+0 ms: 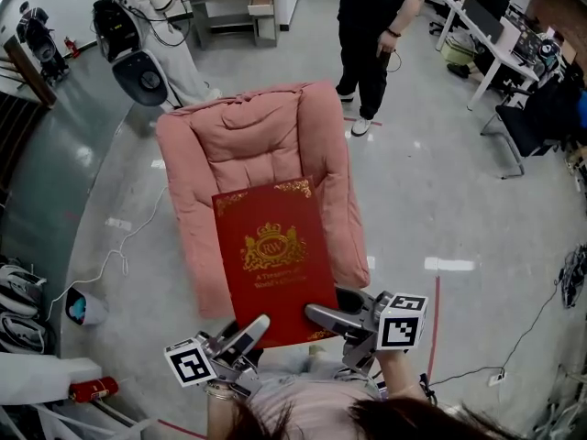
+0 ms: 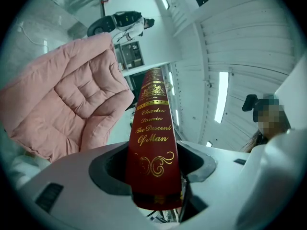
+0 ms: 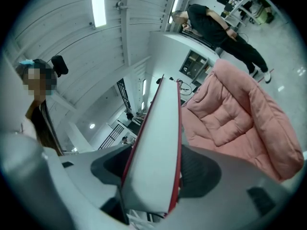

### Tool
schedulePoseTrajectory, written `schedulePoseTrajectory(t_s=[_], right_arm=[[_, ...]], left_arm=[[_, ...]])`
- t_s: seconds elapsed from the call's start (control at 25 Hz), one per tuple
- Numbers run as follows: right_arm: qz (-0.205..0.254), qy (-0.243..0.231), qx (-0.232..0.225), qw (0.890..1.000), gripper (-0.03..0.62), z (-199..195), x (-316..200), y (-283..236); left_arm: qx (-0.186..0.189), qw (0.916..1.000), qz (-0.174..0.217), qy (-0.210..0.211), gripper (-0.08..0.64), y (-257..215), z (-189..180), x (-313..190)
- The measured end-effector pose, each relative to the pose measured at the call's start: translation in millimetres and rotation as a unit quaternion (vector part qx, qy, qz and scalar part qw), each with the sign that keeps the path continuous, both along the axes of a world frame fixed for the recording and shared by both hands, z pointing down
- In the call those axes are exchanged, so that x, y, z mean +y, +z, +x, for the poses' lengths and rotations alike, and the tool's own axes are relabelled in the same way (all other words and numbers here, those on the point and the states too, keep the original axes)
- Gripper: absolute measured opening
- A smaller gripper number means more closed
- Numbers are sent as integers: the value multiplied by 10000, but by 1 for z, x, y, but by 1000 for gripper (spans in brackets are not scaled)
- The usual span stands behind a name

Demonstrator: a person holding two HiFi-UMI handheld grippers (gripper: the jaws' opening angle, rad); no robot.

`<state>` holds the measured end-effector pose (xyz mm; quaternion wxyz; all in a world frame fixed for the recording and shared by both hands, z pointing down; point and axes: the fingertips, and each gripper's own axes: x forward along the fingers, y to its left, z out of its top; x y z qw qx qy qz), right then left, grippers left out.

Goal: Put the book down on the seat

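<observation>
A large red book with gold print is held flat, face up, above the front of the pink padded seat. My left gripper is shut on its near left corner, at the spine. My right gripper is shut on its near right corner, at the page edge. In the left gripper view the gold-lettered spine runs out from between the jaws of that left gripper, with the seat to the left. In the right gripper view the white page edge fills the right gripper, the seat at right.
A person in black stands just behind the seat. White equipment stands at the back left and desks with chairs at the back right. A cable lies on the floor left of the seat; a red line runs at the right.
</observation>
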<state>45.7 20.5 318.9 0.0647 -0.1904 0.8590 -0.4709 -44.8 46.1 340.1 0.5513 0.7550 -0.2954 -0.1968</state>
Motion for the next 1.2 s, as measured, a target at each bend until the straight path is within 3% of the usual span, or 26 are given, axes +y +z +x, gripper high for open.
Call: schedulePoseTrajectory(t_s=[1.2], right_arm=[[-922, -62, 579, 9940, 301, -35, -78, 106]], left_arm=[[20, 9972, -744, 61, 268, 102, -34, -81]])
